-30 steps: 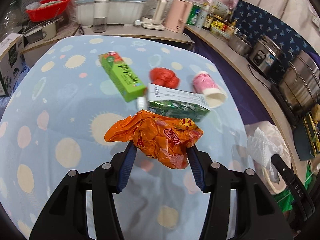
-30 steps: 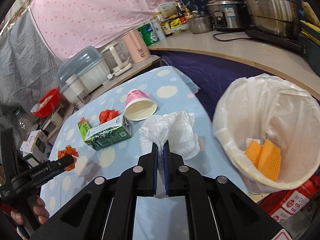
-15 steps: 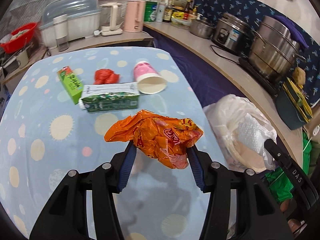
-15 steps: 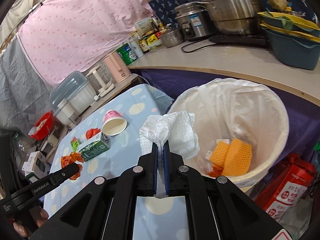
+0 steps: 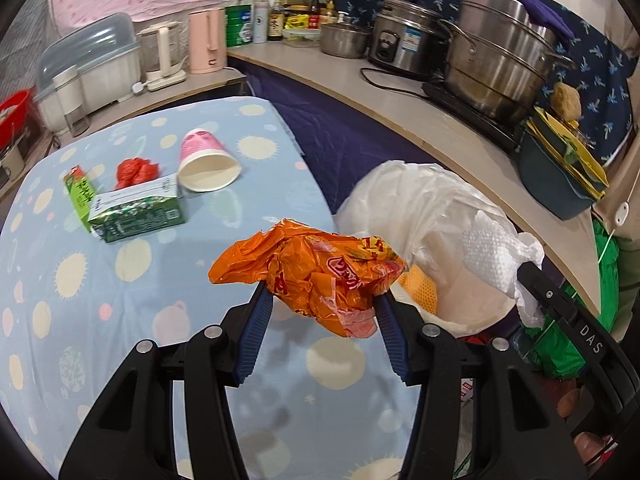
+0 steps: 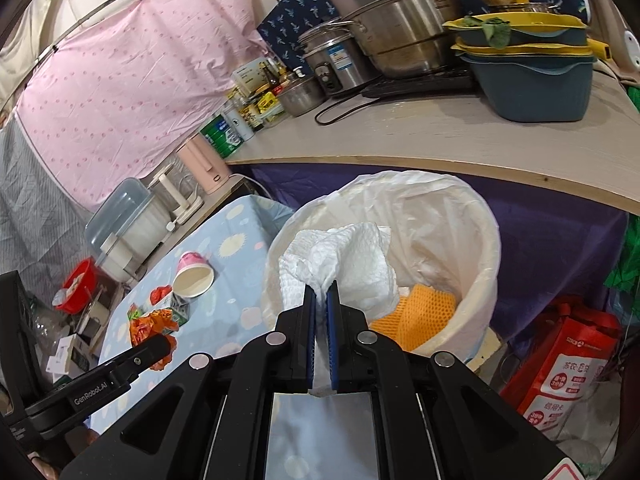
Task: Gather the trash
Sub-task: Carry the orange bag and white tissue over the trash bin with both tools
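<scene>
My left gripper (image 5: 320, 300) is shut on a crumpled orange wrapper (image 5: 316, 270), held above the table's right edge, just left of the bin (image 5: 416, 208). My right gripper (image 6: 321, 294) is shut on a white paper towel (image 6: 344, 256) that hangs over the bin's (image 6: 480, 232) open mouth. The bin wears a white liner and holds orange foam netting (image 6: 416, 312). On the blue dotted tablecloth (image 5: 80, 280) lie a pink paper cup (image 5: 204, 160) on its side, a green carton (image 5: 136, 212), a green box (image 5: 82, 196) and a red crumpled scrap (image 5: 136, 170).
A curved counter (image 5: 400, 108) behind the bin carries steel pots (image 5: 500, 52), a rice cooker (image 5: 404, 44), bottles and a blue basin (image 6: 528, 80). A red bag (image 6: 572, 360) stands on the floor right of the bin. Kettles and a dish rack (image 5: 88, 68) sit beyond the table.
Both grippers swung right toward the bin with their loads. The paper towel went from over the table to over the bin's mouth; the orange wrapper moved from mid-table to the table's right edge.
</scene>
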Motion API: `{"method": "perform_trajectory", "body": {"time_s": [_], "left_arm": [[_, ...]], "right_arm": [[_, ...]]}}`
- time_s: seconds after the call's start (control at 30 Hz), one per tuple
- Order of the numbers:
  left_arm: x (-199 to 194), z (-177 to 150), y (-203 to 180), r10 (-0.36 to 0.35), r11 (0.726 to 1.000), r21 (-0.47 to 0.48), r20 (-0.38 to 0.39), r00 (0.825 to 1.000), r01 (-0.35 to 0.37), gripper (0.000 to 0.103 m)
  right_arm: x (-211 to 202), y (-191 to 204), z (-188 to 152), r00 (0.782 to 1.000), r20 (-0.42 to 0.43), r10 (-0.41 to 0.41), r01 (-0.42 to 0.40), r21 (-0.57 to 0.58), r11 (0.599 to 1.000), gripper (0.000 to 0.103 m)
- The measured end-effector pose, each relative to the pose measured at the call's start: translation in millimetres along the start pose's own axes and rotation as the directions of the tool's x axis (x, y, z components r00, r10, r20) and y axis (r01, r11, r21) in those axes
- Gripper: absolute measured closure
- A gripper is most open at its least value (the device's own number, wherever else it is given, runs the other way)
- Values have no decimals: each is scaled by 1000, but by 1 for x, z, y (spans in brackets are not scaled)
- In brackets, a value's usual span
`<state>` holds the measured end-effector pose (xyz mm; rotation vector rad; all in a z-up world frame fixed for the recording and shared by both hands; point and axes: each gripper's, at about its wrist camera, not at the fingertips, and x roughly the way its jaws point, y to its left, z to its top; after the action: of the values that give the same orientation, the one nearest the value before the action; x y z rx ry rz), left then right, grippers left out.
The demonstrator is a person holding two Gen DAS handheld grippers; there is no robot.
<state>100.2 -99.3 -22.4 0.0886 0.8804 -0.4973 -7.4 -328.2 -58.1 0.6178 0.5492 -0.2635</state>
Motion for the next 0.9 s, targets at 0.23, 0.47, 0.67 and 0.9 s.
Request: {"method": "perform_trajectory", "body": {"time_s": [0.23,0.47,0.67,0.9], "left_arm": [[7,4,-31,-19,999,49,-3,1000,19,54],[16,10,-55,-29,996,86,-7,1000,30,54],[26,16,-72,-34,993,115,-8,999,34,54],[38,24,-89,-34,990,137,-11,999,35,54]], "right_arm": [[-4,-17,3,1000,11,-11,11,28,1000,98],[-7,-26,6,1000,20,-18,18,41,999,98],[-5,-30,11,999,23,-22,21,47,999,98],[3,-33,16,999,17,-29,29,47,999,98]]}}
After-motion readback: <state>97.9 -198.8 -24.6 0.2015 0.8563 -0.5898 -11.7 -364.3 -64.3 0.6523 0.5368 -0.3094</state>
